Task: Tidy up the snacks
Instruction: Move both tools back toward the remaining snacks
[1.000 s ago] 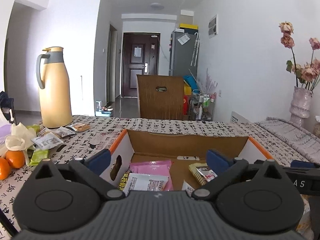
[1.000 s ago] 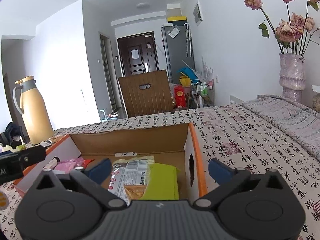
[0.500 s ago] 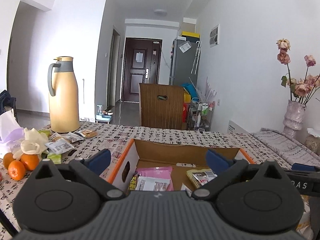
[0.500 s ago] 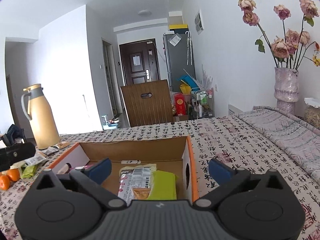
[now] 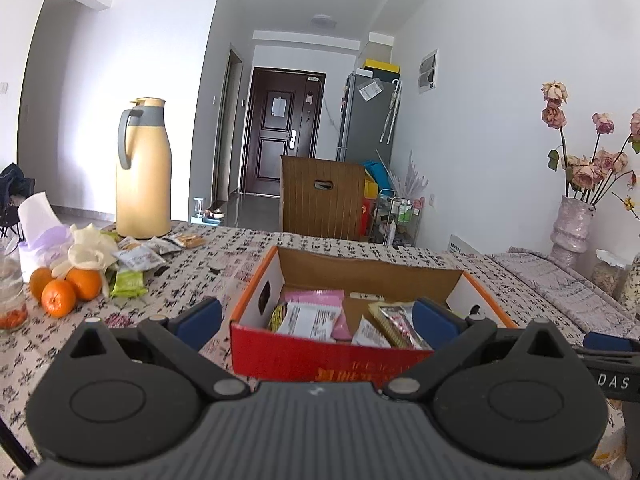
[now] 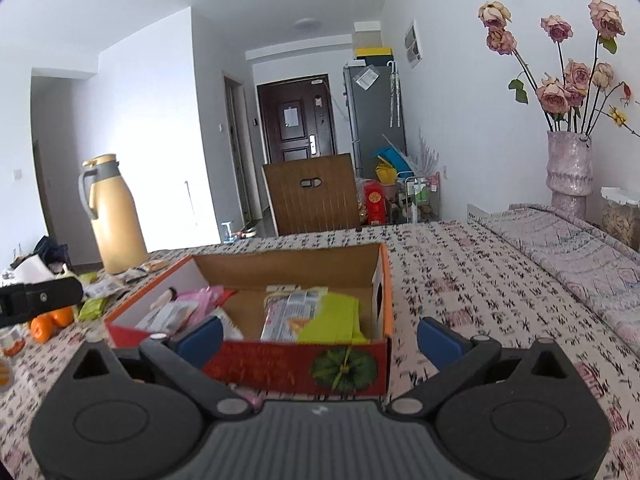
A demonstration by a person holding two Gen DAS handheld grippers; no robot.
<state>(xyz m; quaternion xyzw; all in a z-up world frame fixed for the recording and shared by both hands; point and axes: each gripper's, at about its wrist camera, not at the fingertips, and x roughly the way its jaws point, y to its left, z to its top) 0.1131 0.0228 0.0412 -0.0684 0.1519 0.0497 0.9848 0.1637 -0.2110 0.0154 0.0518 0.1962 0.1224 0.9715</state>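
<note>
At your far left on the patterned table (image 5: 420,256) stand one glass jar (image 5: 10,300) and one tissue pack (image 5: 38,236), then three oranges (image 5: 64,290) bunched together and touching, with a crumpled white wrapper (image 5: 90,250) just behind them. One green packet (image 5: 128,284) lies just right of the oranges, and about four more loose packets (image 5: 154,250) trail from it toward the one yellow flask (image 5: 143,170), which stands upright at the far edge. Your left gripper (image 5: 316,322) hangs in front of the box (image 5: 332,354), its two blue fingers (image 5: 199,317) spread wide with nothing between them but the view of the box's near wall. The one cardboard box sits open at mid-table, red on the near side with orange rims. Inside, its left half holds one pink packet (image 5: 320,296), one white printed packet (image 5: 310,316) lying on it and one yellow-dark packet (image 5: 278,316) at the left wall; toward the middle you can count one small white packet (image 5: 370,334) and one tan biscuit pack with a red-silver sachet (image 5: 394,320) on top. The right half, seen from your right wrist, holds one silver-orange bag (image 6: 286,314) and one lime-green packet (image 6: 332,320) overlapping it. Your right gripper (image 6: 318,340) likewise stands spread and empty, straddling the box's near right corner without touching it. One chair (image 5: 322,200) stands behind the table, and at your far right one vase (image 6: 570,168) holds roughly nine dried roses, with one lidded jar (image 6: 620,216) beside it.
</note>
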